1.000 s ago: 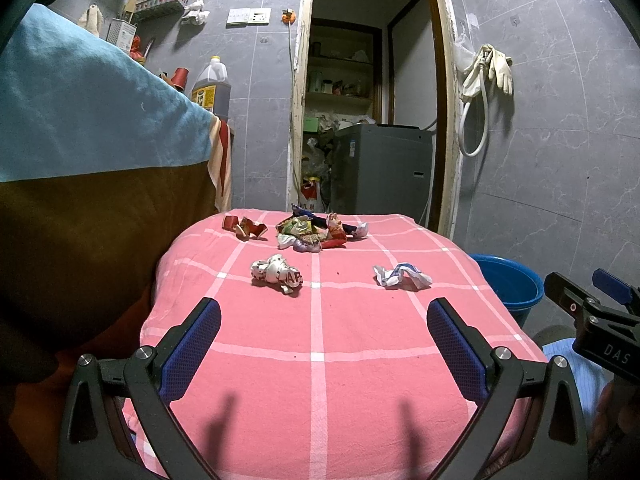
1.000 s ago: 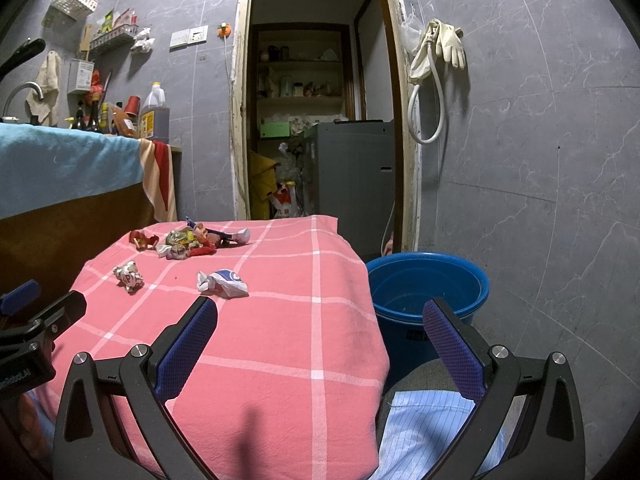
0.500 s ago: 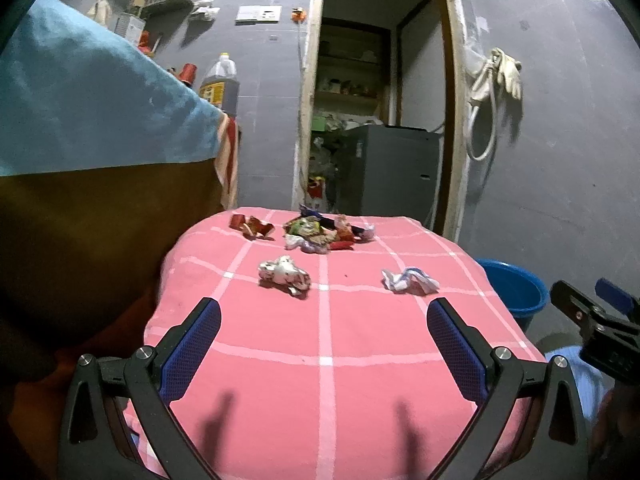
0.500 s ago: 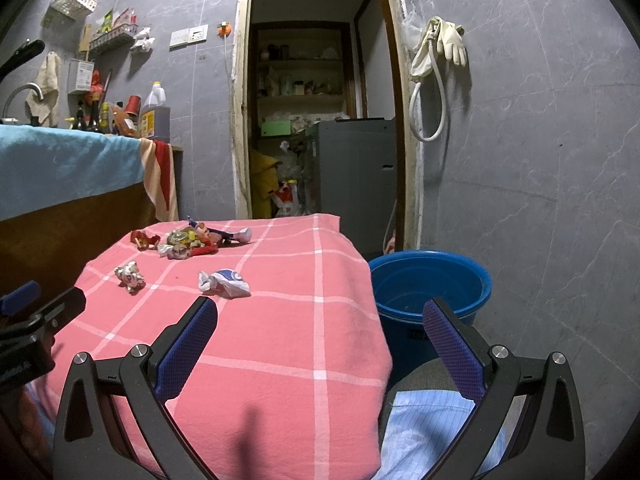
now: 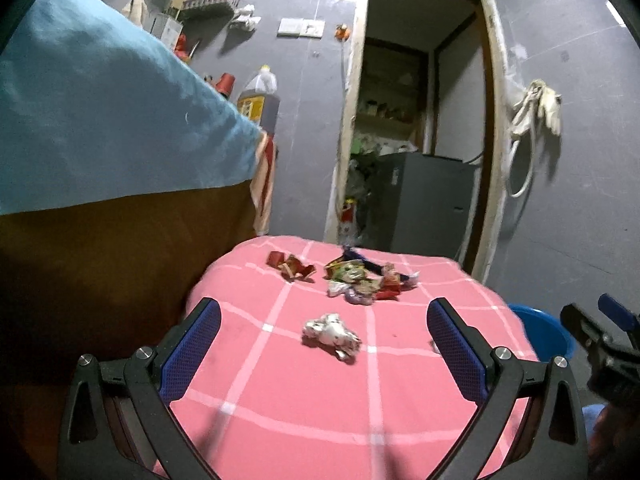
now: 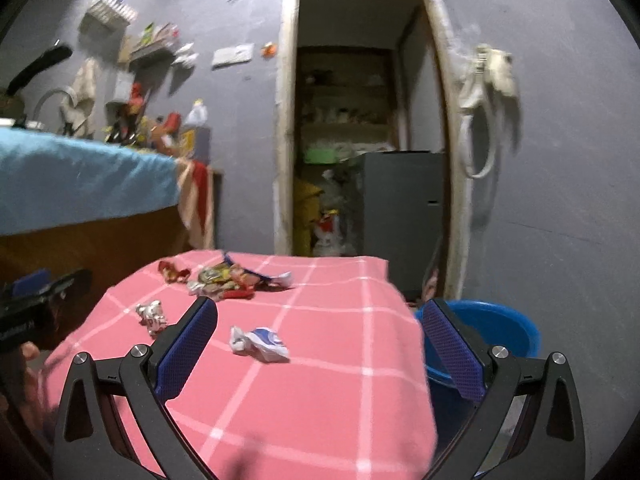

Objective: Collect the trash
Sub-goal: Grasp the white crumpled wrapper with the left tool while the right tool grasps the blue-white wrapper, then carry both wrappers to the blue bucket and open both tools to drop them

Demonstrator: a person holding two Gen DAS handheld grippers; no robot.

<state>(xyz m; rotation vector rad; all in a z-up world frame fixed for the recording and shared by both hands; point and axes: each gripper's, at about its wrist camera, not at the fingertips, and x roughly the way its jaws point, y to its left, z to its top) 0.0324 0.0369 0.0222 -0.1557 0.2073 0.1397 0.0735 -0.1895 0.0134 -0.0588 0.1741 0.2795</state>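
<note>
left hand-held gripper (image 5: 323,346) gaped wide, empty, over crumpled white wrapper (image 5: 331,334) | right hand-held gripper (image 6: 319,342) gaped wide, empty, near blue-white wrapper (image 6: 262,343) | blue bucket (image 6: 502,326) right of wrapper | pink checked surface (image 6: 320,384)

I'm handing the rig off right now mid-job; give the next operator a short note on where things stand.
Left gripper: open, empty, lined up on the crumpled white wrapper on the pink tablecloth.
Right gripper: open, empty, lined up on the white-and-blue wrapper.
Further back on the cloth: a pile of mixed wrappers and a red wrapper beside it.
Blue bucket stands on the floor off the table's right edge; nothing visible inside.
Done: nothing collected yet, as far as I can see. Left: all the trash.
</note>
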